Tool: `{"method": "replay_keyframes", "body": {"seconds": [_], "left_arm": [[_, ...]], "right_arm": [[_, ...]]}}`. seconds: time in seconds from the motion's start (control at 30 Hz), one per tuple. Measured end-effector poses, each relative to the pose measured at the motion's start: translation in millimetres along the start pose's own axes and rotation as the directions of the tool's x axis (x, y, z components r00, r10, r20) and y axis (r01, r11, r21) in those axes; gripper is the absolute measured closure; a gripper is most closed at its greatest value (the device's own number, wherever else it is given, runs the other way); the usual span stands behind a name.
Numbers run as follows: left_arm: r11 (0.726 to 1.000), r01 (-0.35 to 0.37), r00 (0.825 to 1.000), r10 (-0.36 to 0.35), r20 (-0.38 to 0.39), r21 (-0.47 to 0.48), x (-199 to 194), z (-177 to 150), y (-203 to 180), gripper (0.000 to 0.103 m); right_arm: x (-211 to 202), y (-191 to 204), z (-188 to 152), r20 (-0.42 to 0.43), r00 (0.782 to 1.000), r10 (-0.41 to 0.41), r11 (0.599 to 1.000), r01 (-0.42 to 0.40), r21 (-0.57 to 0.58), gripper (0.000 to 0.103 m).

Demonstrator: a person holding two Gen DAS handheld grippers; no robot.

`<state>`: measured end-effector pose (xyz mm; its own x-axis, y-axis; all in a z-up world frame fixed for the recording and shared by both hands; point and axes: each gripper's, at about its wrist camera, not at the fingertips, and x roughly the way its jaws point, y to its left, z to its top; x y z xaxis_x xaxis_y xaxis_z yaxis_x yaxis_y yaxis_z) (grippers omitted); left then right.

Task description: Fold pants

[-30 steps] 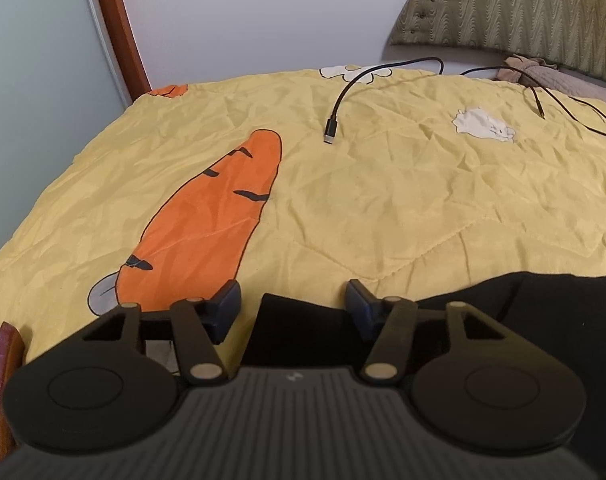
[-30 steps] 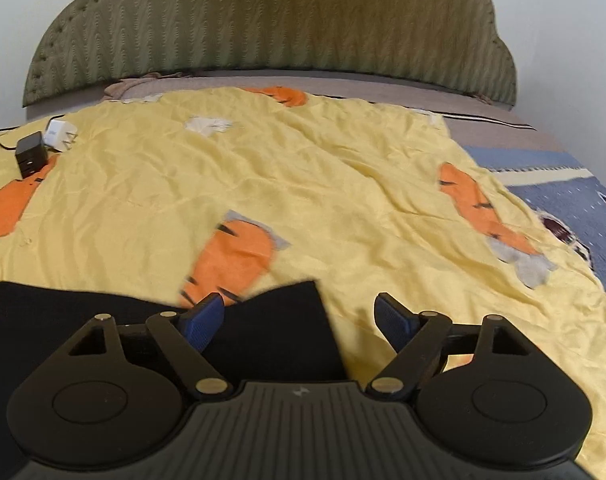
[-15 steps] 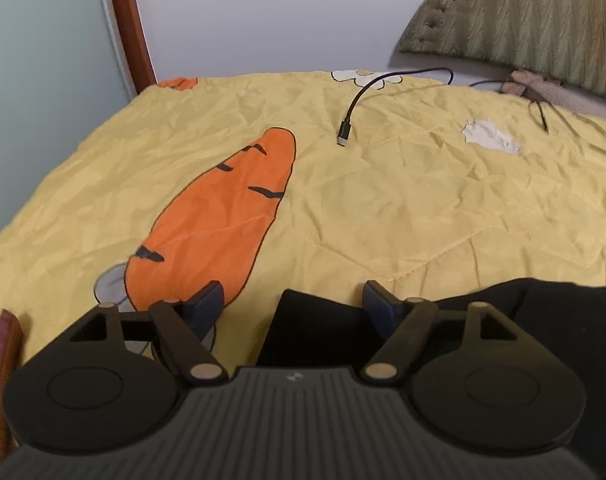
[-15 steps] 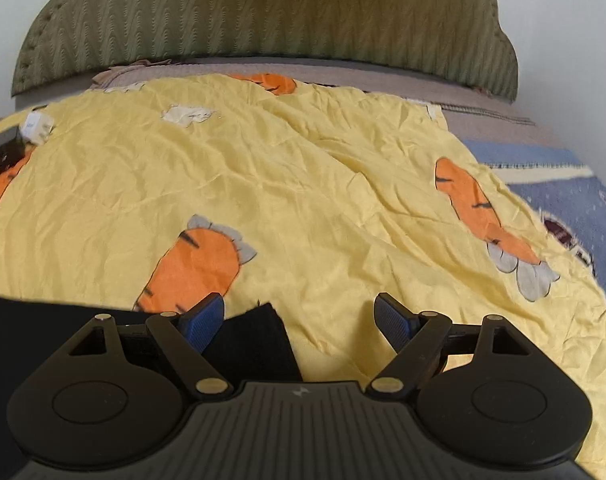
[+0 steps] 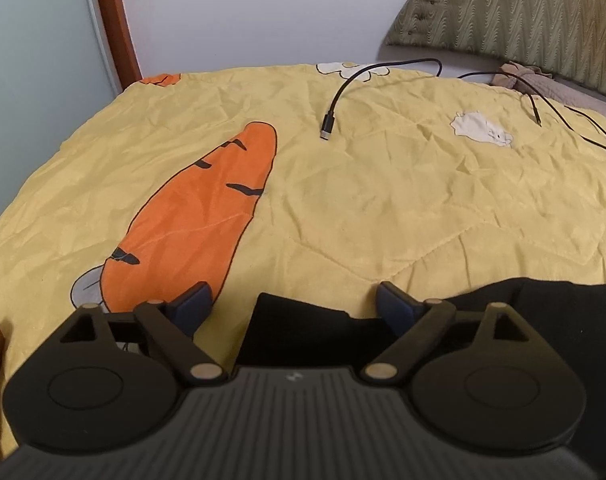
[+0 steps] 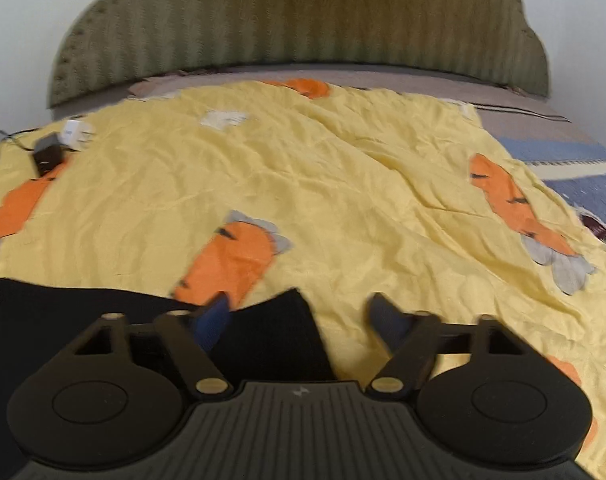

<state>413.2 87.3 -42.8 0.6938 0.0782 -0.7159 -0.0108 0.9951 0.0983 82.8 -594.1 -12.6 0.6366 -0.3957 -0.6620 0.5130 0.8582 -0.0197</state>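
- The left tool (image 5: 293, 304) is spread wide, its two blue-padded fingers (image 5: 193, 304) well apart and gripping nothing.
- Between those fingers, a corner of the black pants (image 5: 303, 328) lies flat on the yellow quilt (image 5: 383, 208); the dark cloth runs on to the right, past the right-hand finger, toward the frame edge.
- Neither finger of the left tool is seen pinching the cloth; whether they touch it cannot be told.
- The right tool (image 6: 299, 316) is also held wide, with nothing between its pads.
- In the right wrist view, a pointed corner of the pants (image 6: 275, 332) sits between the fingers, nearer the left-hand one, and the black fabric stretches off to the left edge of the view. That view is slightly blurred.
- The quilt covers a bed and carries large orange carrot prints (image 5: 191, 216) and small white patches.
- A black charging cable (image 5: 343, 92) lies on the quilt ahead of the left tool, its plug end resting free, well apart from the pants.
- In the right wrist view, a dark charger block (image 6: 49, 154) and a white adapter (image 6: 77, 134) lie just beside each other near the far left of the quilt.
- A green padded headboard (image 6: 303, 20) stands at the far end of the bed, and a blue patterned cover (image 6: 575, 172) shows past the quilt's right edge.
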Motion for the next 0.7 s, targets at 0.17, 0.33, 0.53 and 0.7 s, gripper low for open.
{"method": "replay_keyframes", "body": {"seconds": [0.17, 0.33, 0.53, 0.7], "left_arm": [[0.999, 0.024, 1.000, -0.025, 0.015, 0.028, -3.0, 2.1, -5.1, 0.052], [0.998, 0.015, 0.999, -0.016, 0.033, 0.054, -5.0, 1.2, -5.9, 0.066], [0.999, 0.034, 0.999, -0.035, 0.036, 0.039, -7.2, 2.8, -0.9, 0.068], [0.999, 0.045, 0.996, -0.045, 0.076, 0.012, -17.8, 3.1, 3.9, 0.068]], "right_arm": [[-2.7, 9.1, 1.3, 0.008, 1.000, 0.003, 1.000, -0.003, -0.028, 0.062], [-5.9, 16.0, 2.3, -0.007, 0.999, -0.034, 0.998, 0.034, -0.058, 0.072], [-13.8, 24.1, -4.2, 0.003, 0.997, -0.080, 0.994, 0.080, -0.077, 0.082], [-25.3, 26.7, -8.8, 0.033, 0.995, -0.097, 0.993, 0.099, -0.060, 0.091]]}}
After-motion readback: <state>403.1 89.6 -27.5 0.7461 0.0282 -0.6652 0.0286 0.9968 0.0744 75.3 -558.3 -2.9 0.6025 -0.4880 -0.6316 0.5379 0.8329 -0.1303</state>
